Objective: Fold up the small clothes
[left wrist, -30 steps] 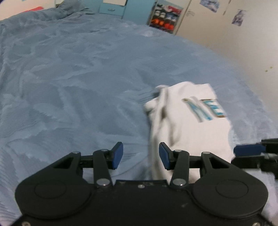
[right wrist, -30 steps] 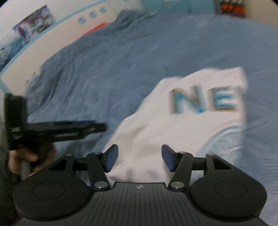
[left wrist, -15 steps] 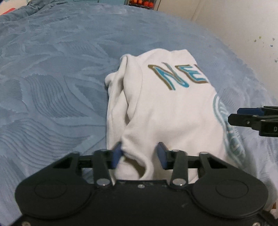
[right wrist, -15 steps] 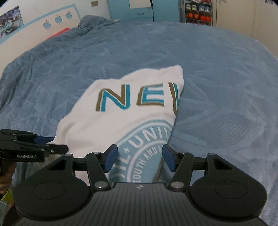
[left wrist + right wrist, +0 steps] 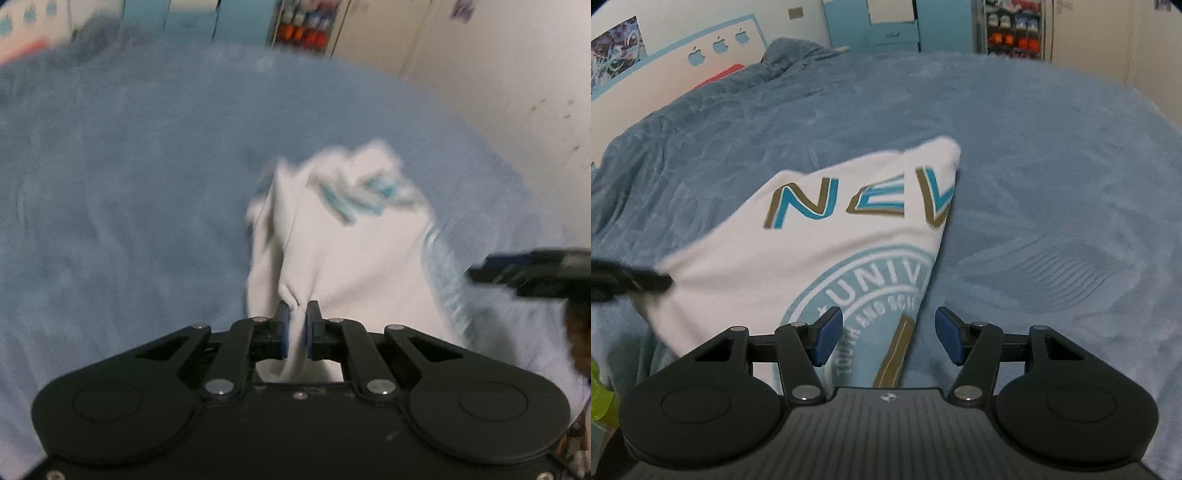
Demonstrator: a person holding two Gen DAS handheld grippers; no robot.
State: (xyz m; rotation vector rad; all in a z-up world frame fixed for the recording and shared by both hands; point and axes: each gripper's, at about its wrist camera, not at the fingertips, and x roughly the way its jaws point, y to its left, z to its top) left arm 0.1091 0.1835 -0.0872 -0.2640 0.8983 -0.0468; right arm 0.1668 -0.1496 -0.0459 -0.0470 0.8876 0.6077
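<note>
A small white T-shirt [image 5: 827,243] with blue-and-gold letters and a pale blue round print lies on the blue bedspread [image 5: 1052,184]. My left gripper [image 5: 295,317] is shut on the near left edge of the T-shirt [image 5: 351,251], bunching the cloth between its blue pads; this view is blurred. My right gripper [image 5: 888,338] is open, its pads straddling the shirt's near right folded edge. The left gripper shows as a dark blur at the shirt's left side [image 5: 624,278] in the right wrist view. The right gripper [image 5: 524,271] shows at the right in the left wrist view.
The bedspread [image 5: 129,221] spreads wide to the left and far side. A rumpled quilt [image 5: 790,55] lies at the head end. Blue cabinets [image 5: 890,22] and a shelf [image 5: 1012,29] stand beyond. A pale wall [image 5: 517,74] runs along the right.
My left gripper has closed on the shirt's near left edge and is pulling it up, wrinkling the cloth. The right gripper stayed open and moved slightly closer to the shirt's right edge.
</note>
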